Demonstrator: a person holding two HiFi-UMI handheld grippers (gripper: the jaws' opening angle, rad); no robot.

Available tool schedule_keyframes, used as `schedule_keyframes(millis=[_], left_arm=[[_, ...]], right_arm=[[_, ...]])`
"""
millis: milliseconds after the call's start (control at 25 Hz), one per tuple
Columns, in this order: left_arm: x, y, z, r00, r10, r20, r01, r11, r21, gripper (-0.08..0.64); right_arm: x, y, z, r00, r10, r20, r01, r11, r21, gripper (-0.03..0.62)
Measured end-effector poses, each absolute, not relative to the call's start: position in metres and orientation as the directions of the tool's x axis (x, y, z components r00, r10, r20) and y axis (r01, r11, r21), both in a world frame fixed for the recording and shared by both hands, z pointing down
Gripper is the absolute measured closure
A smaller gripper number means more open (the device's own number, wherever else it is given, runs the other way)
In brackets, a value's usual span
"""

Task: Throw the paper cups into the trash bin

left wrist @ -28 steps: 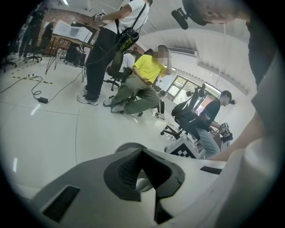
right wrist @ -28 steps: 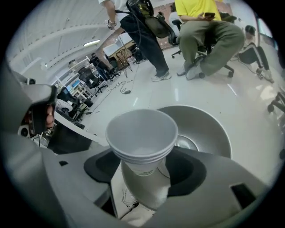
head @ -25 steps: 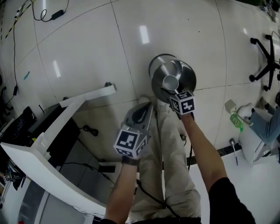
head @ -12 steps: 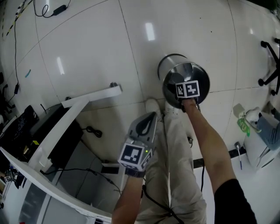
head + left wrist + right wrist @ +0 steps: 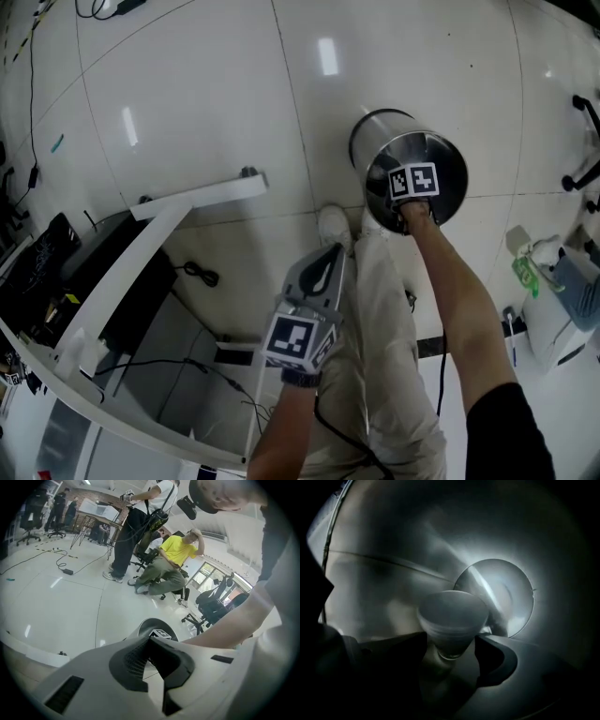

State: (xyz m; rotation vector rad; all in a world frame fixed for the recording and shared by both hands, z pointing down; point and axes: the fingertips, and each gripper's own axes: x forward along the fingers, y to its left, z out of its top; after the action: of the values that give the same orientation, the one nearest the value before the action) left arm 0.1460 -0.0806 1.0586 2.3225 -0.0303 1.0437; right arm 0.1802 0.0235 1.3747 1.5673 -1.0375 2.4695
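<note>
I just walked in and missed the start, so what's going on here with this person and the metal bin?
A person is throwing away a paper cup. The right gripper is reached down inside the steel trash bin, its jaws closed on the cup's base; the cup has not been let go yet. The left gripper is held by the person's legs, jaws together and nothing in them. The bin stands on the tiled floor, just ahead of the person's shoe.
</note>
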Motion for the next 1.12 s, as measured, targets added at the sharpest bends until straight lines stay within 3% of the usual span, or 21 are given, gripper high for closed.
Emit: schedule_keyframes(millis=[280,520,600,800,1120], left_arm=[[0.156,-0.08,1.039,0.683,0.219,0.696,-0.24,-0.833,0.498,0.557],[0.187,-0.099,0.98,0.715,0.203,0.669,-0.193,-0.862,0.468,0.557],[0.199,-0.104,0.956,0.732,0.203,0.65,-0.17,-0.87,0.462,0.557],[0.184,-0.097,0.876,0.744,0.194,0.64,-0.172,-0.869,0.463,0.557],[0.191,-0.093,0.781,0.792,0.222,0.569,-0.064,-0.896,0.439,0.557]], right_arm=[[0.181,0.02,1.344,-0.522,-0.323,0.79,-0.381,-0.741,-0.554,0.252],[0.223,-0.02,1.241,-0.295,-0.545,0.785,-0.429,-0.659,-0.618,0.253],[0.239,-0.024,1.201,-0.226,-0.591,0.775,-0.5,-0.613,-0.612,0.323],[0.216,-0.015,1.057,-0.208,-0.686,0.697,-0.586,-0.483,-0.65,0.573],[0.239,-0.02,0.897,-0.016,-0.757,0.654,-0.771,-0.407,-0.49,0.589]])
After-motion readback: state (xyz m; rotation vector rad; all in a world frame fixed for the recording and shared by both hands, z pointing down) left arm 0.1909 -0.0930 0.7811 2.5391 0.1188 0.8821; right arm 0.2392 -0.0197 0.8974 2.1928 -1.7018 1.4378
